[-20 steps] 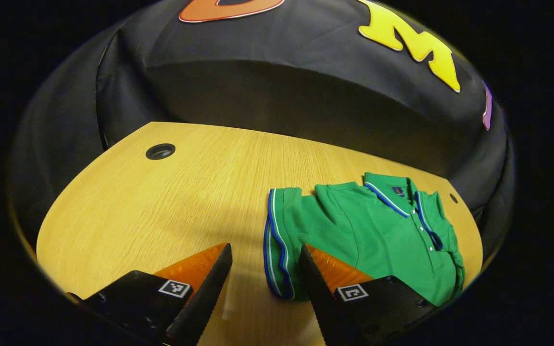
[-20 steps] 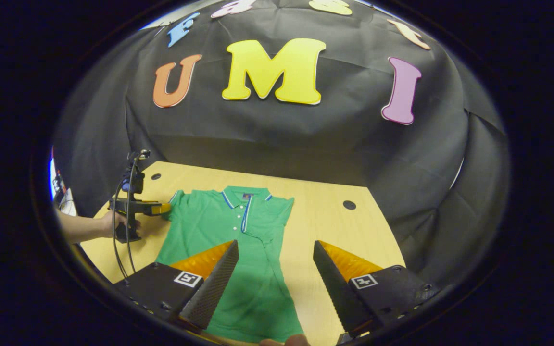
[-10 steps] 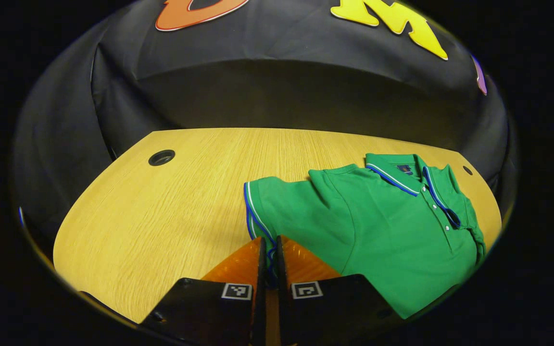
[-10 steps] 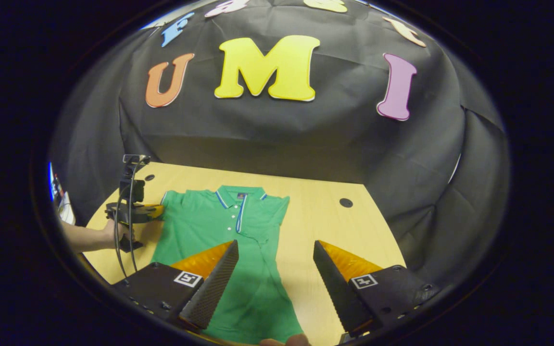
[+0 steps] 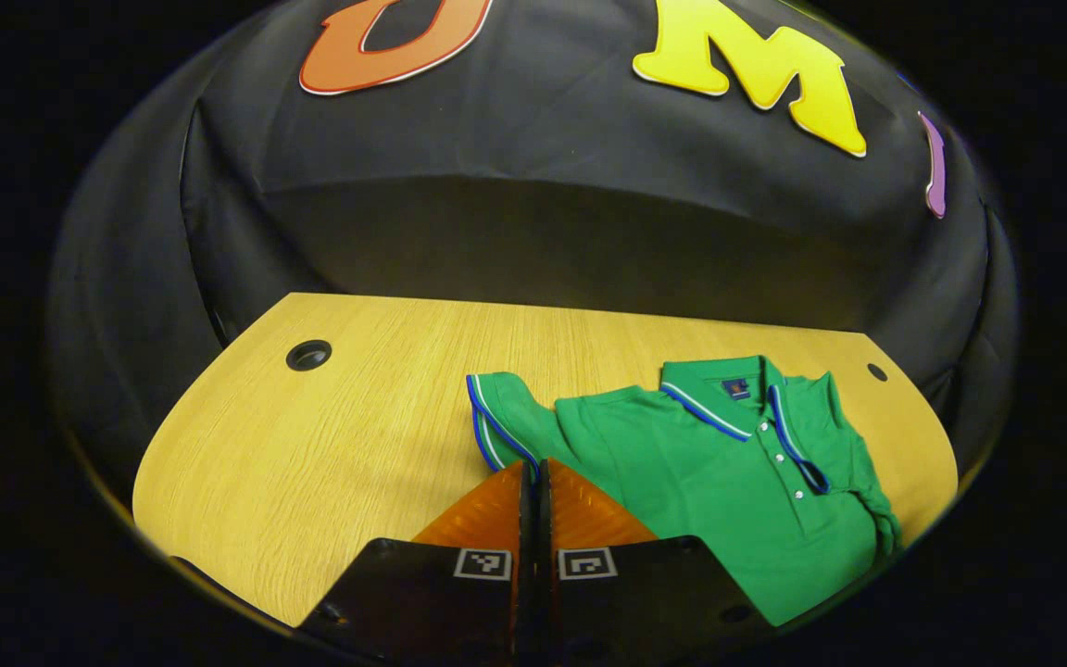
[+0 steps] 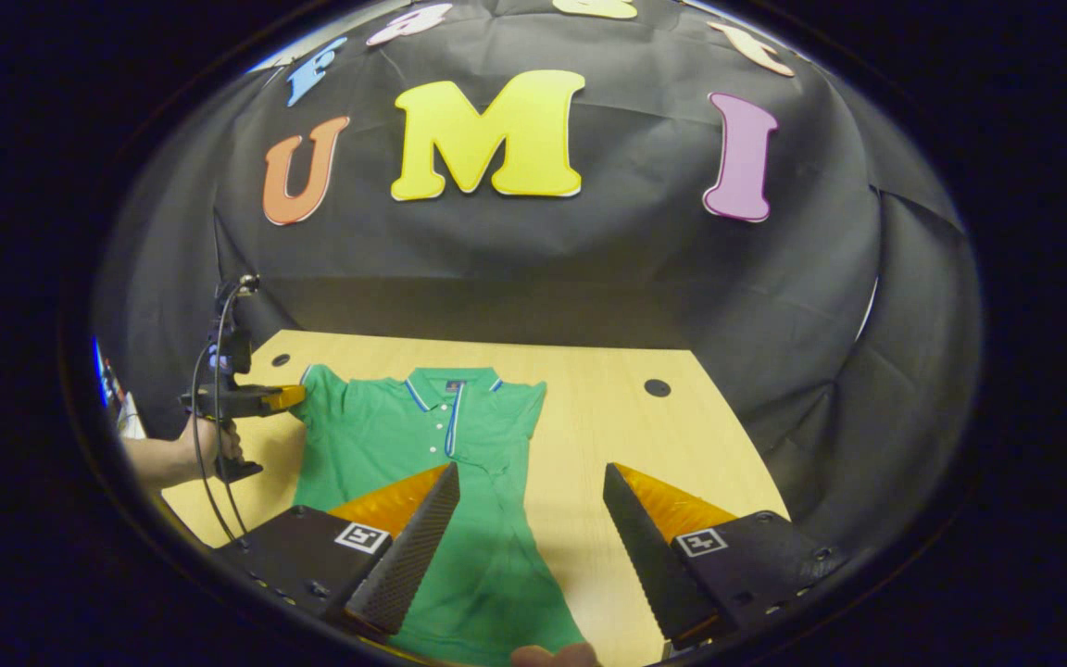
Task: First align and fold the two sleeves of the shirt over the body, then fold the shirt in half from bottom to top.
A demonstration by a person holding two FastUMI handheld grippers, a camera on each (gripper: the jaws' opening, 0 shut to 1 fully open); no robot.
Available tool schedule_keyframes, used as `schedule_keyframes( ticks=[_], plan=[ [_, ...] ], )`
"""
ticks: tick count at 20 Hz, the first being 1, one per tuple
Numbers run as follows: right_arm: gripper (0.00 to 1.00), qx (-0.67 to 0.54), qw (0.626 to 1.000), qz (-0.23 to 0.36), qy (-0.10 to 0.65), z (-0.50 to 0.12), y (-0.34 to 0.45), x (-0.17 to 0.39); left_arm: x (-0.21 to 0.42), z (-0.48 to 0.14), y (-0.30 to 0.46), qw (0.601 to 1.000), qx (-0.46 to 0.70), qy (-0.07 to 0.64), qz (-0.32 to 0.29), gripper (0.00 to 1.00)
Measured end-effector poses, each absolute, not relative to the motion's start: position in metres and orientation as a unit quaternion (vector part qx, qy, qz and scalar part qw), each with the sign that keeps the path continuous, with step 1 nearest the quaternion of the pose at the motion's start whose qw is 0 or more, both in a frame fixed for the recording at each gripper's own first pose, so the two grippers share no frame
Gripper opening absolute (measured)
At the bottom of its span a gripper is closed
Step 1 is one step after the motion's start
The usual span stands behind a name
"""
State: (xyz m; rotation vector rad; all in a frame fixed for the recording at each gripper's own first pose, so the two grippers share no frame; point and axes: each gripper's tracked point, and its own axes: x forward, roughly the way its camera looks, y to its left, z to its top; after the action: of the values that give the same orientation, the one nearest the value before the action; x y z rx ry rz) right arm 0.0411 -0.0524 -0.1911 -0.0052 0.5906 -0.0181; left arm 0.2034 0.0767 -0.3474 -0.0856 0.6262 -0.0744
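Left gripper view shows the wooden bench [image 5: 330, 445] carrying the green knit shirt [image 5: 728, 491], which lies collar toward the booth wall, its long axis running toward the camera. The shirt body lies to the right of the left hand-held gripper [image 5: 533, 477], whose fingers are pinched together on the striped cuff of the sleeve [image 5: 501, 431]. The right hand-held gripper [image 6: 531, 491] hangs agape over the hem, holding nothing.

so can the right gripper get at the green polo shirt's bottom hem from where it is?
Probably yes: the right gripper is open over the green polo shirt's lower body, nothing in between.
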Motion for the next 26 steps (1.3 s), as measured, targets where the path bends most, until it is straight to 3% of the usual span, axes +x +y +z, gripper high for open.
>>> schedule_keyframes(
  ticks=[6,12,14,16,18,26],
  plan=[
    [0.96,0.012,0.961,-0.031,0.276,-0.183,-0.083,0.028,0.212,-0.311,-0.001,0.955,-0.028,0.290,-0.062,0.06],
    [0.98,0.022,0.960,-0.083,0.267,-0.176,-0.140,0.010,0.211,-0.327,-0.090,0.945,-0.016,0.310,-0.106,0.08],
    [0.96,0.025,0.959,-0.094,0.266,-0.173,-0.152,0.003,0.211,-0.331,-0.104,0.945,-0.021,0.309,-0.108,0.13],
    [0.98,0.026,0.959,-0.098,0.265,-0.172,-0.157,-0.001,0.212,-0.325,-0.113,0.947,-0.031,0.298,-0.111,0.28],
    [0.96,0.028,0.959,-0.092,0.268,-0.174,-0.155,-0.004,0.205,-0.310,-0.111,0.952,-0.030,0.283,-0.108,1.00],
    [0.96,0.008,0.968,-0.008,0.252,-0.164,-0.119,0.007,0.154,-0.233,-0.074,0.970,-0.034,0.228,-0.075,1.00]
  ],
)
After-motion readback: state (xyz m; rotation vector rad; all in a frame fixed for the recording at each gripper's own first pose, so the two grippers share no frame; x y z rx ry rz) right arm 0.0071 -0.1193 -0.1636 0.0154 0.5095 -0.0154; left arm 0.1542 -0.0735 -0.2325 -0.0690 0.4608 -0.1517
